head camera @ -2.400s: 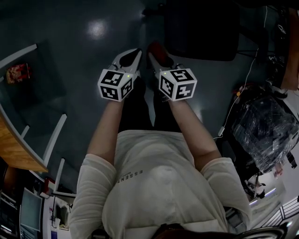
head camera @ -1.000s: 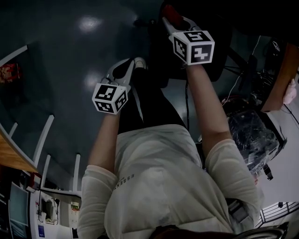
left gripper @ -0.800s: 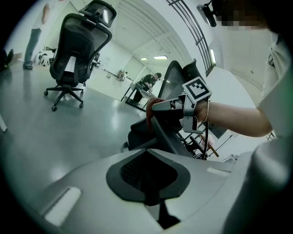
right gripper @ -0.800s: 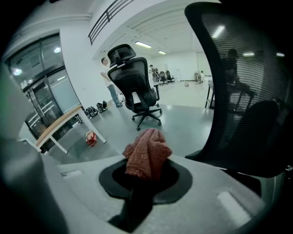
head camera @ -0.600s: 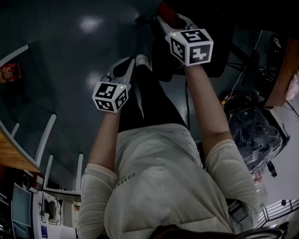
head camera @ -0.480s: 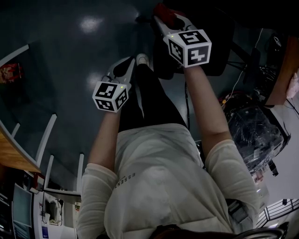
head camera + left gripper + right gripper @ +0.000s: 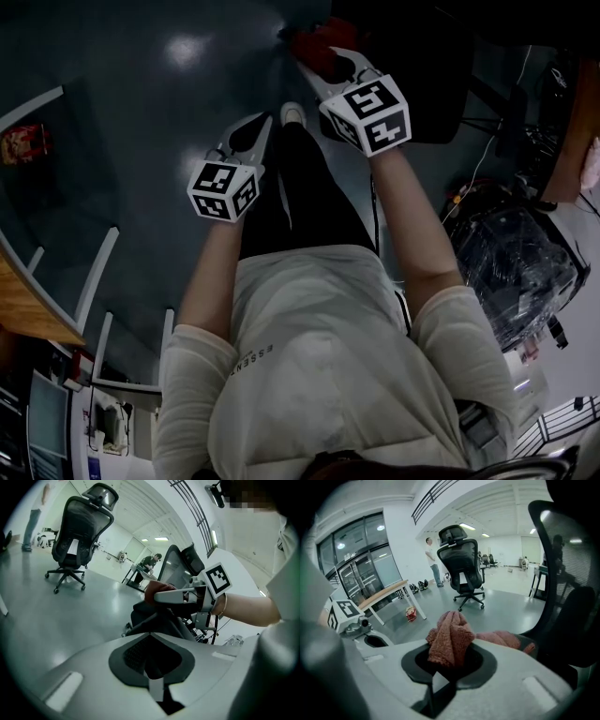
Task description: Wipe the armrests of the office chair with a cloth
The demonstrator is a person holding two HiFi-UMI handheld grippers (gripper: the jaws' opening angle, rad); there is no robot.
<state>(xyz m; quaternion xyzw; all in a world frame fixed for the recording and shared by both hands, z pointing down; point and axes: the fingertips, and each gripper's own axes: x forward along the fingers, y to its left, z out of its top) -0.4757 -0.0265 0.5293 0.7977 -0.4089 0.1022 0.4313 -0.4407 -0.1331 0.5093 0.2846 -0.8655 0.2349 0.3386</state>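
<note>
1. Right gripper (image 7: 449, 666): jaws clenched on a reddish-pink terry cloth (image 7: 450, 637). The cloth bunches up above the jaws, and its loose end trails right onto a dark part of the near office chair (image 7: 565, 588), just below the mesh backrest. Whether that part is the armrest cannot be told. In the head view this gripper (image 7: 311, 66) is reached far forward, with the cloth (image 7: 314, 45) at its tip against the chair's (image 7: 417, 70) dark left edge.

2. Left gripper (image 7: 152, 662): jaws pressed together with nothing between them. In the head view it (image 7: 265, 122) is held lower and to the left, above the person's dark trouser leg (image 7: 300, 202), well apart from the chair. Its own camera looks across at the right gripper (image 7: 187, 595), at the cloth (image 7: 157, 591) and at the black chair (image 7: 157, 620) beneath them.

3. Surroundings:
- A glossy grey floor (image 7: 141, 103).
- A second office chair (image 7: 461, 569) with a headrest, standing far off on castors.
- A wooden-topped table (image 7: 384, 595) with white legs at the far left, and a small red bag (image 7: 411, 613) on the floor beside it.
- A person (image 7: 432, 562) standing in the distance by the glass wall.
- A plastic-wrapped bundle (image 7: 520, 258) at the near right.
</note>
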